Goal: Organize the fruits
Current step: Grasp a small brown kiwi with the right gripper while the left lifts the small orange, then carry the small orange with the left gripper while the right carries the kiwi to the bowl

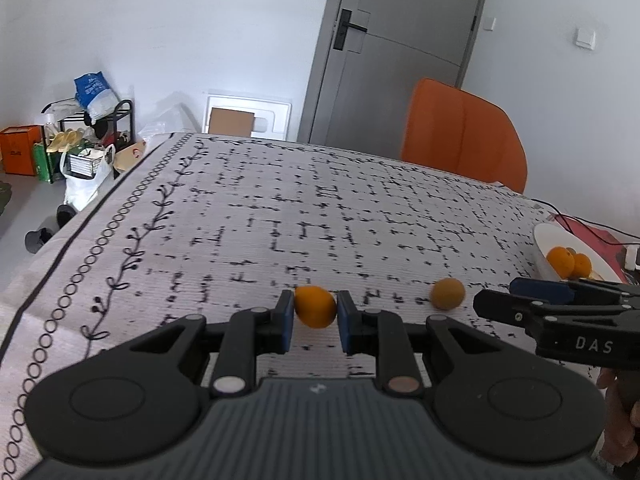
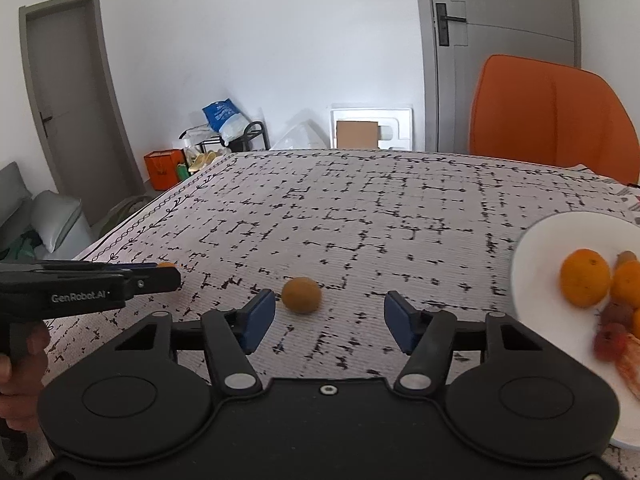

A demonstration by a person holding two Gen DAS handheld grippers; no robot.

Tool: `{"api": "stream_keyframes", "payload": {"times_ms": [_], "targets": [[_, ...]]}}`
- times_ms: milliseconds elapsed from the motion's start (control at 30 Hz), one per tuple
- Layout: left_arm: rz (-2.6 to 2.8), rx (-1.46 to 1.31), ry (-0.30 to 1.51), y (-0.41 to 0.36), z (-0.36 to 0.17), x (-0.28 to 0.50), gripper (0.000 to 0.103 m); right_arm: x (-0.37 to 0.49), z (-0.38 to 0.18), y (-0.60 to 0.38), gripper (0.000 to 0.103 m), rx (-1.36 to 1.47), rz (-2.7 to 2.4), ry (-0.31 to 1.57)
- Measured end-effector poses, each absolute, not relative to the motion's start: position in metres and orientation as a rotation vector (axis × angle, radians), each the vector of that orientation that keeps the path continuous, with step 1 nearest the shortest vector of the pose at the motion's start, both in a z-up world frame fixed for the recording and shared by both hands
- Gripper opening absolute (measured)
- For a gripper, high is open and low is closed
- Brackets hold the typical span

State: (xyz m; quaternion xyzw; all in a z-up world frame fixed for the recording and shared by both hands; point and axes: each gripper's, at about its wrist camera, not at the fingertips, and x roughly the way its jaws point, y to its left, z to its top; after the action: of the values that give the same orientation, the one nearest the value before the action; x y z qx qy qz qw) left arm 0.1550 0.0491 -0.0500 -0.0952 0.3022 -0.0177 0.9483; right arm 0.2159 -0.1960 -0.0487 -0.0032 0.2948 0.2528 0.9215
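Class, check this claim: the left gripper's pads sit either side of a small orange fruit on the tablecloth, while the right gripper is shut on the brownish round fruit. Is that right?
Not quite. The right gripper is open, holding nothing; the brownish round fruit lies on the tablecloth ahead of its left finger, as the right wrist view shows. The left gripper does bracket the small orange fruit.

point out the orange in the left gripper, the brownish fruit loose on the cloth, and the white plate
orange (image 1: 315, 306), left wrist view, middle of its front skin between the pads
brownish round fruit (image 2: 301, 295), right wrist view, centre of its top face
white plate (image 2: 536, 252), right wrist view, bare inner surface near the left rim
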Motion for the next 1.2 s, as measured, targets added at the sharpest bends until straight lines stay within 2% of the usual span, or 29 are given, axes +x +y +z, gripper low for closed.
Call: {"api": "stream_keyframes", "payload": {"times_ms": [300, 333, 367, 1200], "targets": [[-0.023, -0.220, 0.604, 0.067, -0.050, 0.152, 0.021, 0.227, -0.054, -0.174, 0.059, -0.035, 0.528, 0.622], [-0.023, -0.223, 0.604, 0.068, -0.050, 0.152, 0.021, 0.230, -0.056, -0.172, 0.047, -0.038, 0.524, 0.630], [-0.022, -0.226, 0.603, 0.069, -0.050, 0.152, 0.021, 0.232, -0.058, -0.170, 0.025, -0.043, 0.519, 0.641], [-0.127, -0.161, 0.556, 0.010, -0.026, 0.152, 0.021, 0.208, -0.035, -0.240, 0.025, 0.051, 0.416, 0.564]]}}
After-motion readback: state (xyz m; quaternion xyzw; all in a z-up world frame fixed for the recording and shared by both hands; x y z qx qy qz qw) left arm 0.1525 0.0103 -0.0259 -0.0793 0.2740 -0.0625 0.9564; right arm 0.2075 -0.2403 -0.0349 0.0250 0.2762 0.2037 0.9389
